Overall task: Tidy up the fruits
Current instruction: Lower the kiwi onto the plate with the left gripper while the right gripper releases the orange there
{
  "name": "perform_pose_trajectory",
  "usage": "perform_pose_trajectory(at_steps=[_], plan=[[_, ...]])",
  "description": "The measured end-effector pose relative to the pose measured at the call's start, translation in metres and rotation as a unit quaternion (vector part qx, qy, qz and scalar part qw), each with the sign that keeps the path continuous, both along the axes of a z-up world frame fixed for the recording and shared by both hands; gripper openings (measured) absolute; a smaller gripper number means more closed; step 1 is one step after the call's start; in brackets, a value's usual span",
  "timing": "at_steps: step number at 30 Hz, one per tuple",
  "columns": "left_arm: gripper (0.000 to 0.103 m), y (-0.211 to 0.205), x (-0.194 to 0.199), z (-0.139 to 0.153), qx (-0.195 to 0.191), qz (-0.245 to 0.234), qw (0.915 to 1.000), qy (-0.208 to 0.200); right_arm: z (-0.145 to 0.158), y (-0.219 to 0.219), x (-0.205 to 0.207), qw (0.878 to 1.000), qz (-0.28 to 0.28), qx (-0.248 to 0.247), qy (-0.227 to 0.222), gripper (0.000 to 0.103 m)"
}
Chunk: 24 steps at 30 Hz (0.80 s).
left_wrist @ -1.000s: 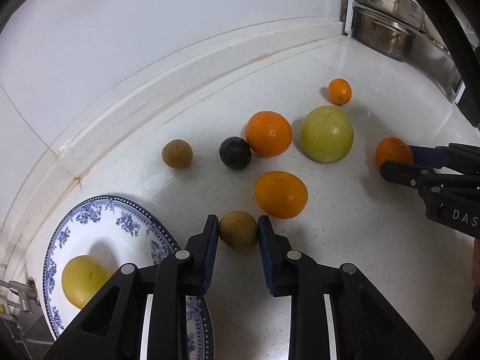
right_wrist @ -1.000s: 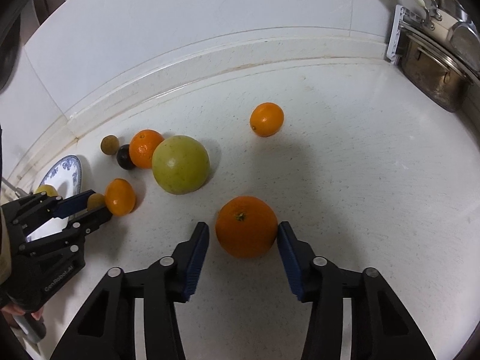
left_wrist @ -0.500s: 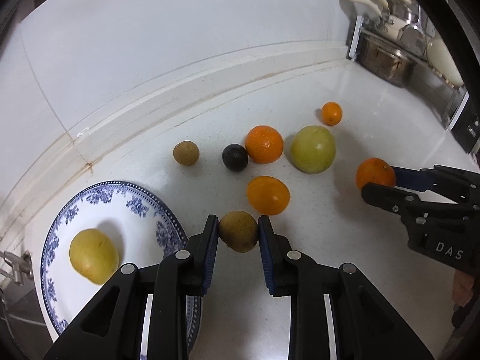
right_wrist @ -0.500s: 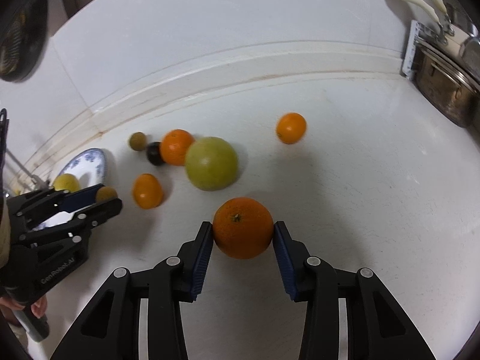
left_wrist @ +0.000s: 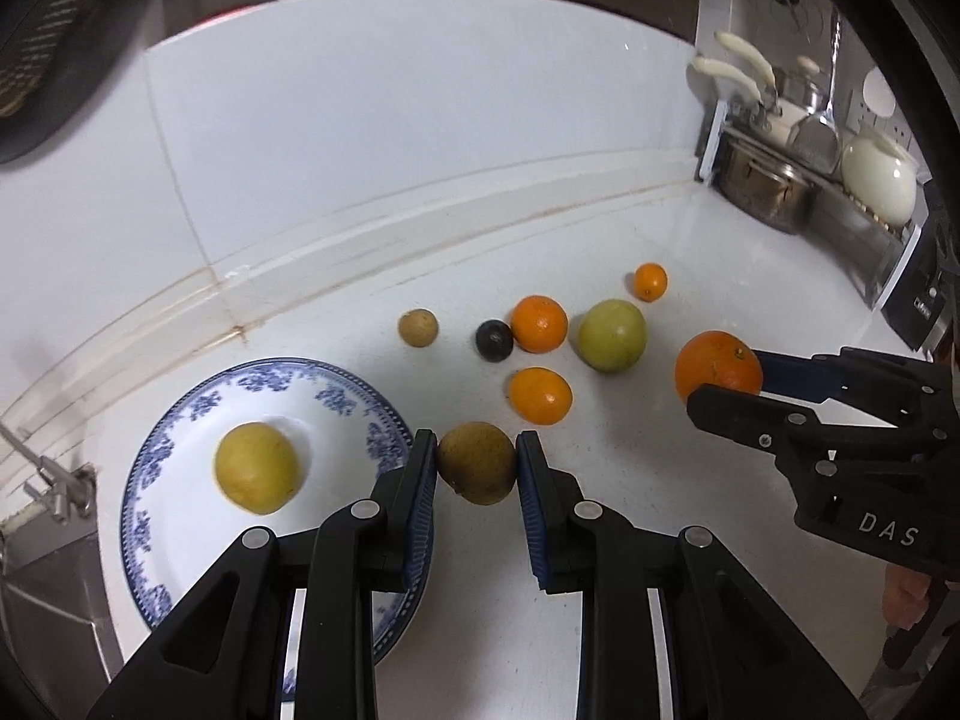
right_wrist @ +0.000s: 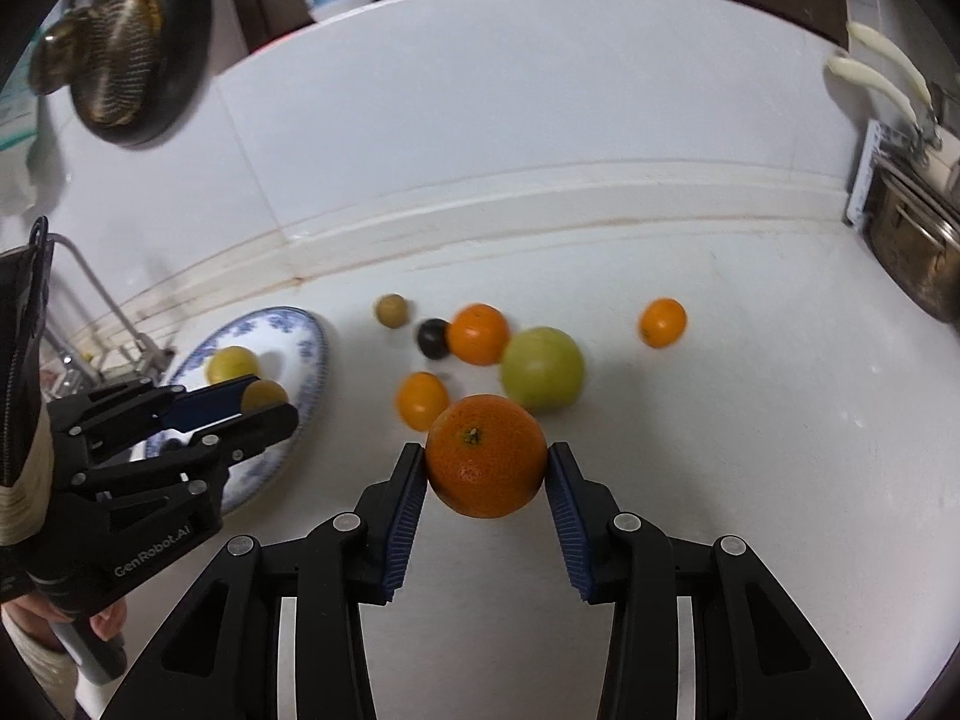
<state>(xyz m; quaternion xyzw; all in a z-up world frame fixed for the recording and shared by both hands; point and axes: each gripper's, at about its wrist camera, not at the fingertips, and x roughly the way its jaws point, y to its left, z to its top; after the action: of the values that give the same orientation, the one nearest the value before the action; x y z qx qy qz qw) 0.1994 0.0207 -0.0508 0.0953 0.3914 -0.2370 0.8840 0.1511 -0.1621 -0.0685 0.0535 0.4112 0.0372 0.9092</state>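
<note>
My left gripper (left_wrist: 477, 463) is shut on a small brown fruit (left_wrist: 477, 463) and holds it above the white counter, just right of a blue-patterned plate (left_wrist: 180, 420) that carries a yellow fruit (left_wrist: 257, 468). My right gripper (right_wrist: 486, 465) is shut on a large orange (right_wrist: 486, 456), lifted off the counter; the same orange (left_wrist: 717, 367) shows at the right of the left wrist view. On the counter lie a green round fruit (left_wrist: 612, 335), two oranges (left_wrist: 539, 324) (left_wrist: 540, 396), a dark fruit (left_wrist: 494, 341), another small brown fruit (left_wrist: 417, 327) and a small tangerine (left_wrist: 650, 282).
A steel pot (left_wrist: 765, 186) and white kitchenware stand on a rack at the far right. A white tiled wall (left_wrist: 390, 138) backs the counter. A dark pan (right_wrist: 126, 42) hangs at the upper left. A sink edge and faucet (right_wrist: 90, 294) lie left of the plate.
Both grippers have risen from the counter, each carrying its fruit. The right gripper closed on the large orange. The views now take in more of the wall and counter.
</note>
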Motion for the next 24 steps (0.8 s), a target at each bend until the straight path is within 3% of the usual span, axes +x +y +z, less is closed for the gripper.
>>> perform_pose_trajectory(at_steps=[16,24], plan=[[0.027,0.069,-0.039,0.034,-0.022,0.068,0.9963,-0.049,0.032,0.066,-0.014,0.996,0.079,0.008,-0.045,0.042],[0.027,0.102,-0.042,0.033,-0.015,0.095,0.9939,-0.054,0.037,0.100,-0.012,0.992,0.112,0.007,-0.054,0.042]])
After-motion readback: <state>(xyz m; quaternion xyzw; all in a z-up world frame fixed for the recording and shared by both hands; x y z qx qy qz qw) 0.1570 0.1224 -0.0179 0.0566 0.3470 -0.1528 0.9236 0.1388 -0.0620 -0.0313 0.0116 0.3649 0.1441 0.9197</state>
